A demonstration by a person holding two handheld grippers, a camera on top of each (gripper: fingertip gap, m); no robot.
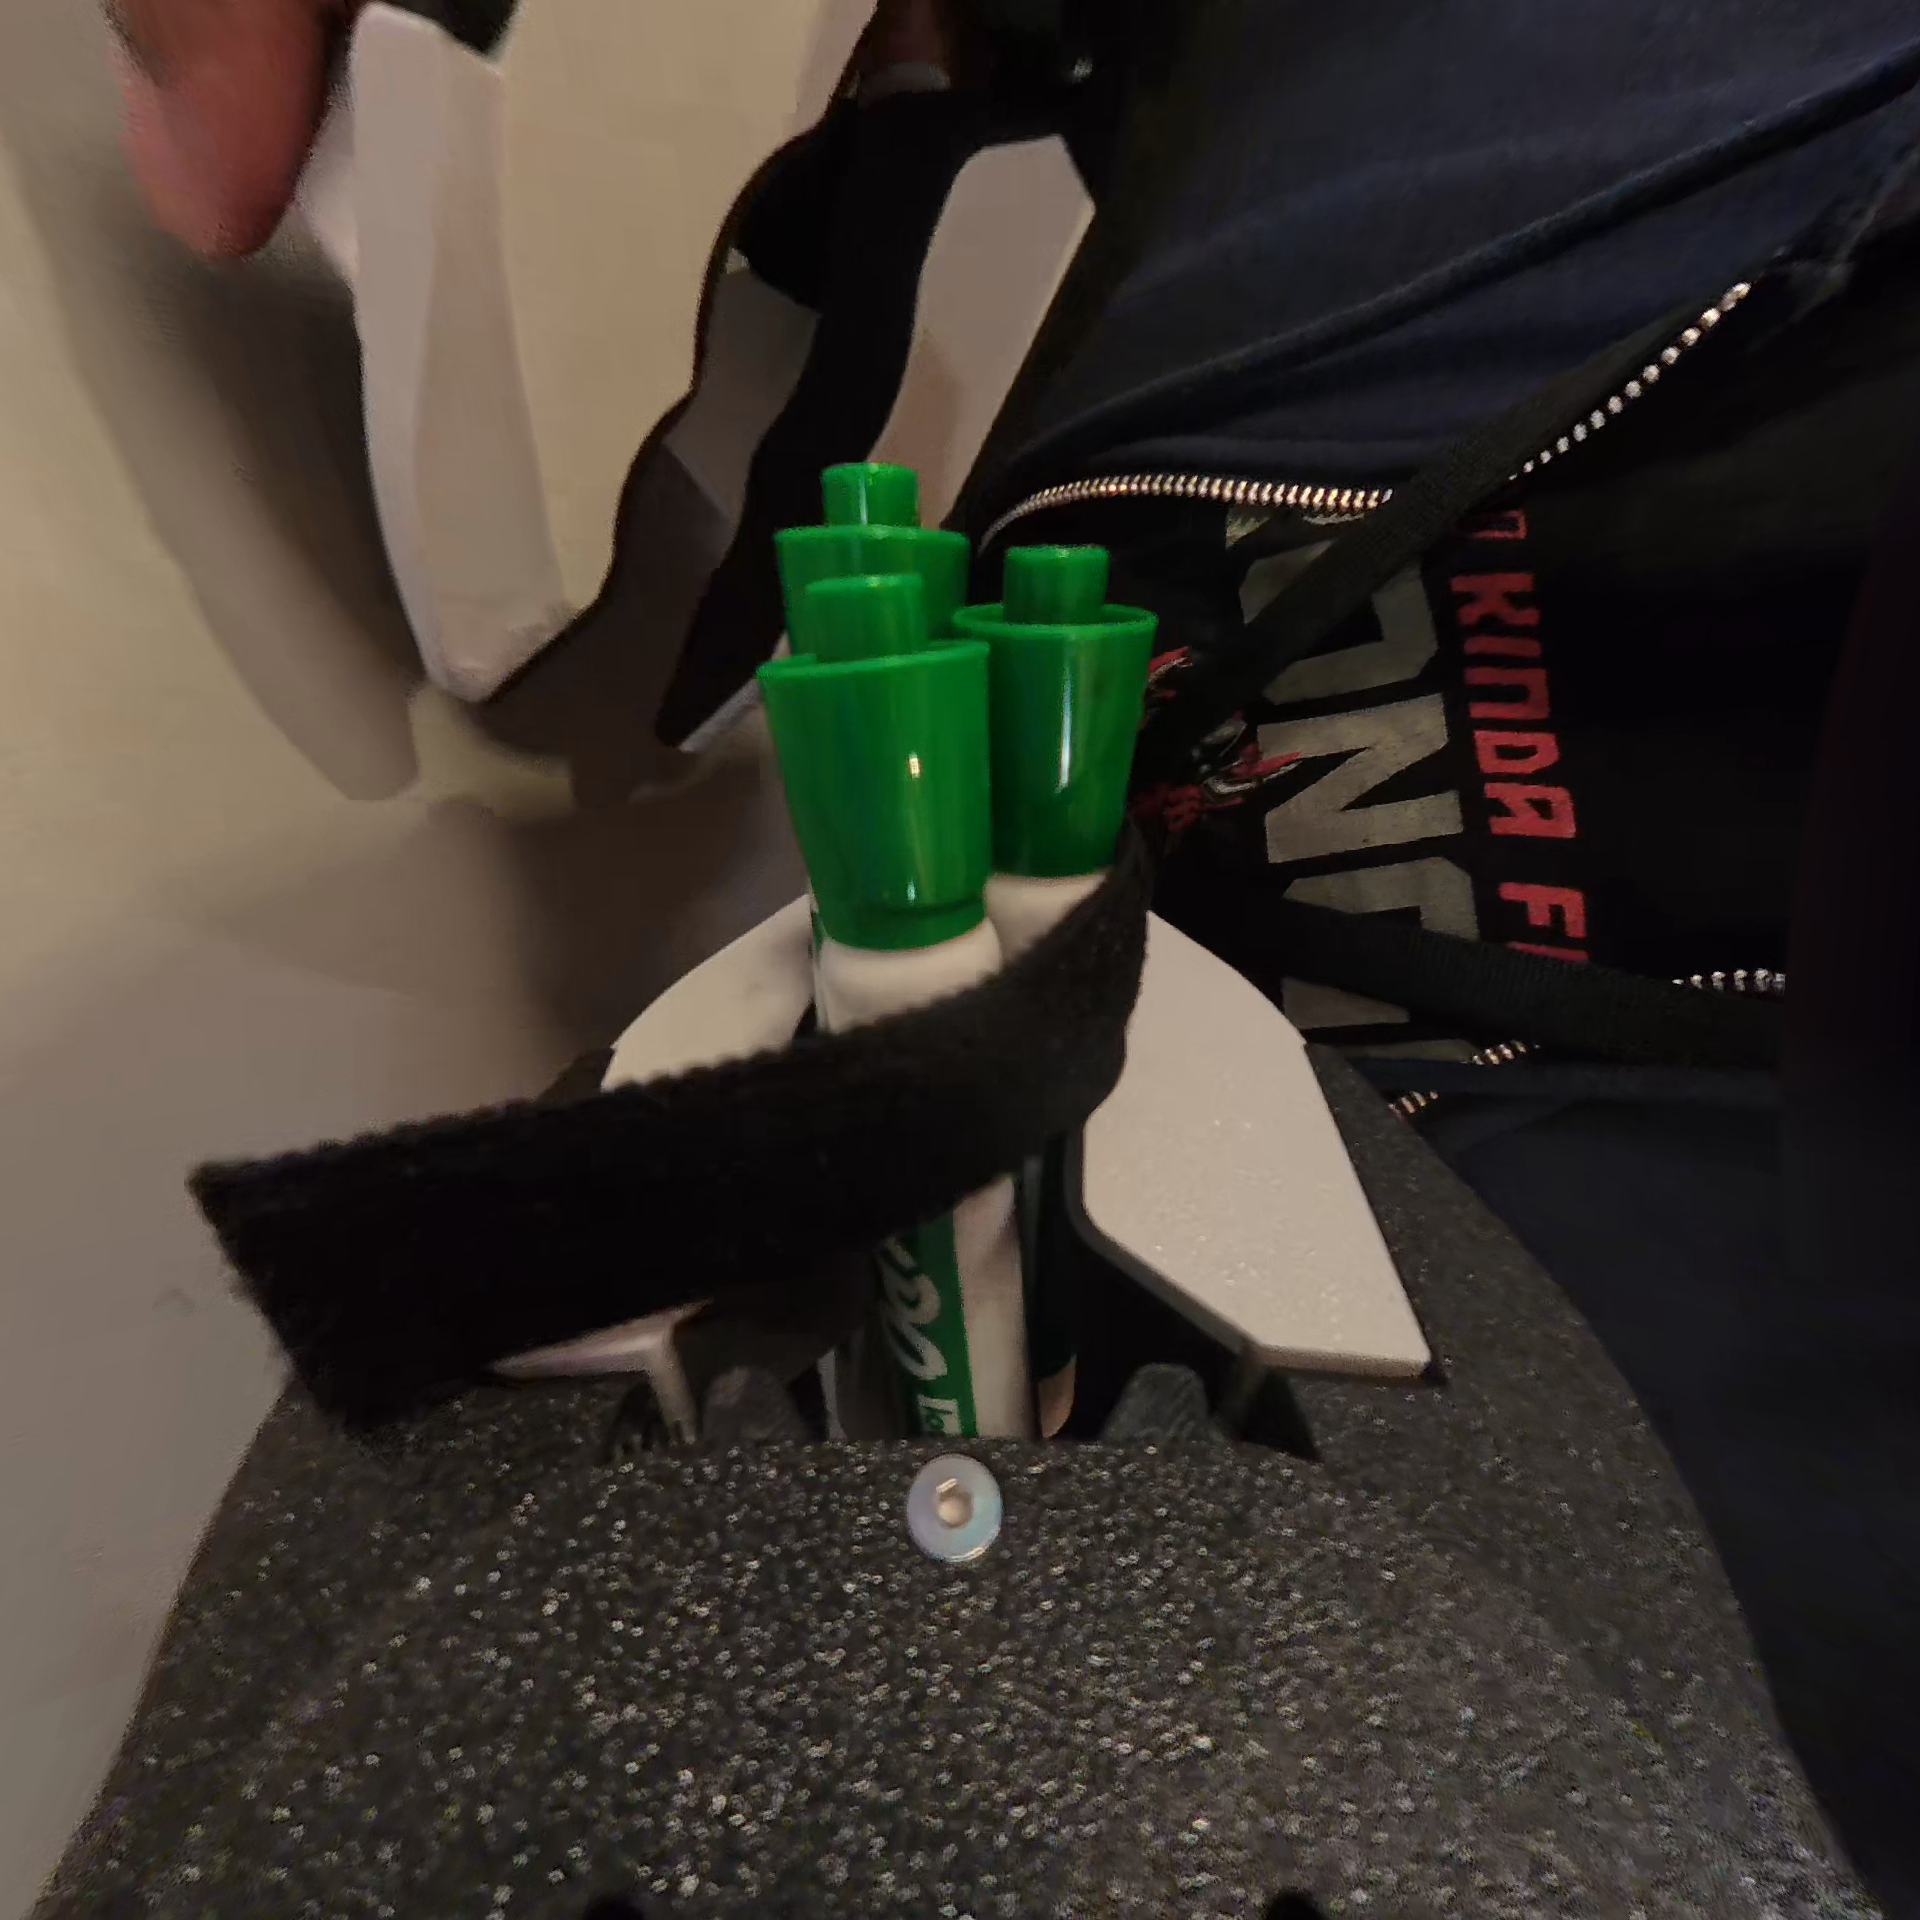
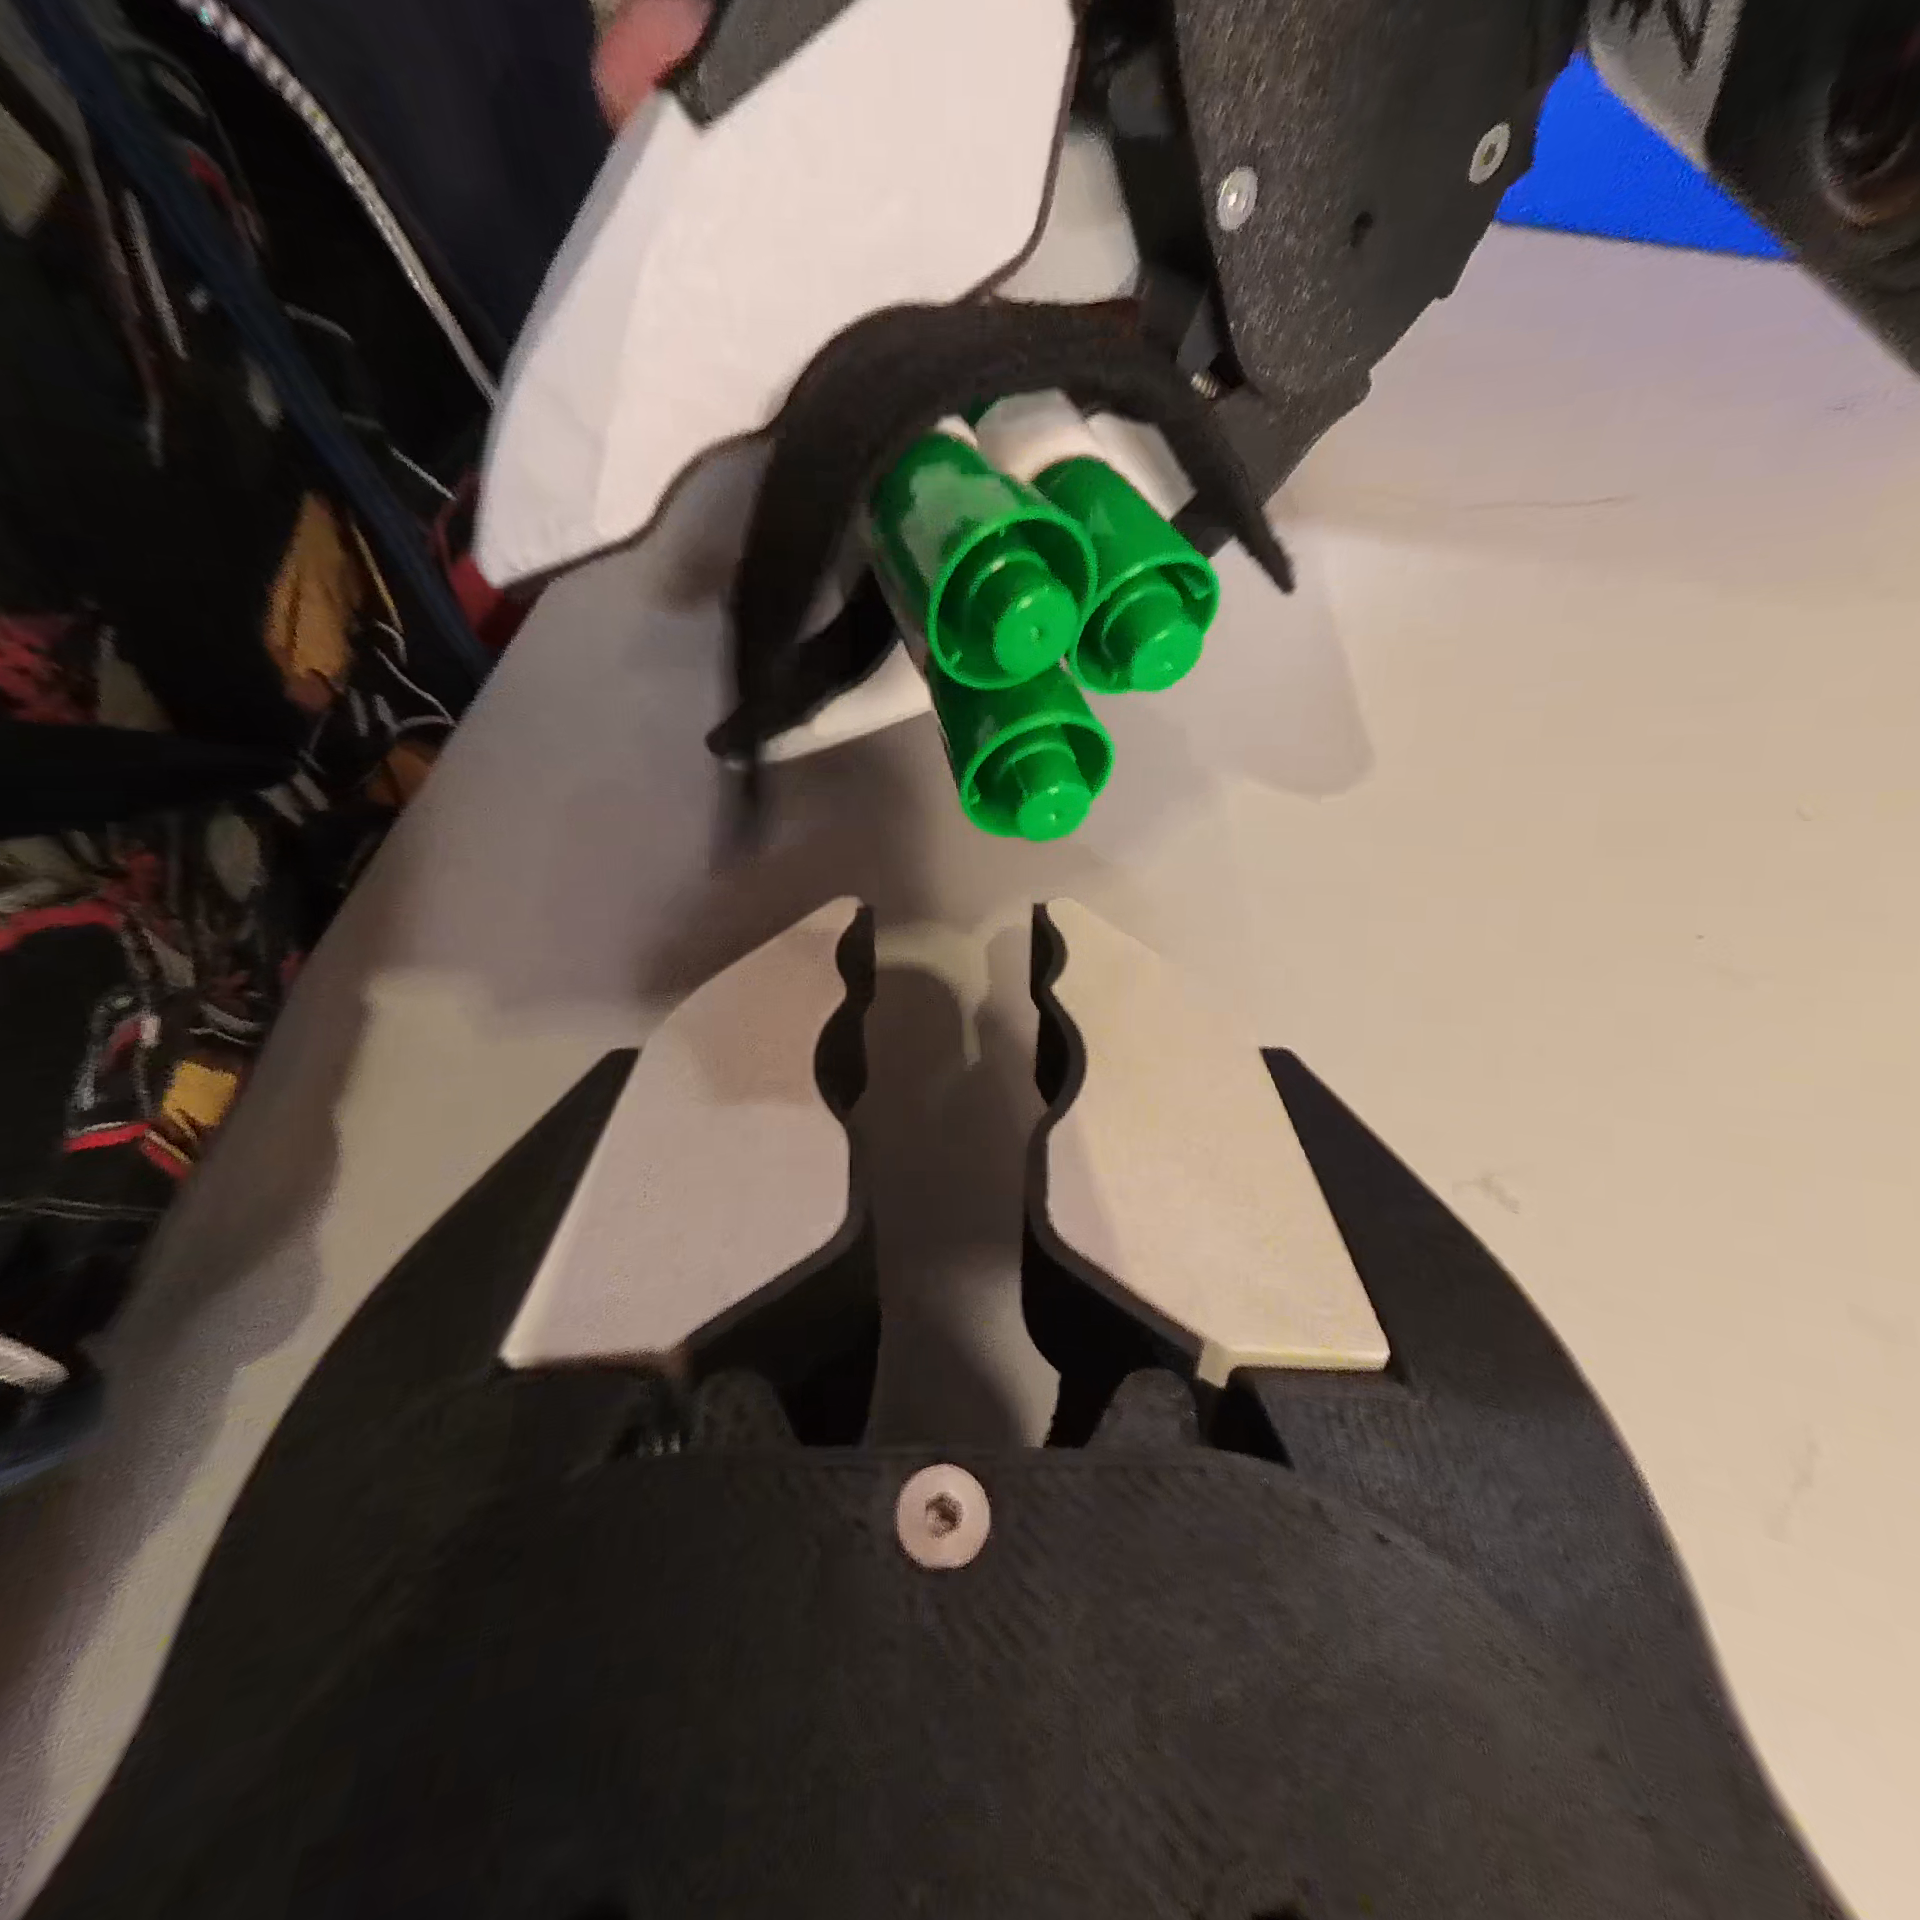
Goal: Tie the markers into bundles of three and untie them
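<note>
Nearest me, my left gripper [image 1: 966, 997] is clamped on a bundle of three green-capped markers [image 1: 883, 779], held up off the table [image 2: 1507, 935], with a black strap [image 1: 665, 1174] lying across the white barrels, one end loose. My right gripper [image 2: 951, 935] stands just short of the caps, jaws apart and bare. Beyond is a person's dark zipped jacket [image 1: 1455, 312].
</note>
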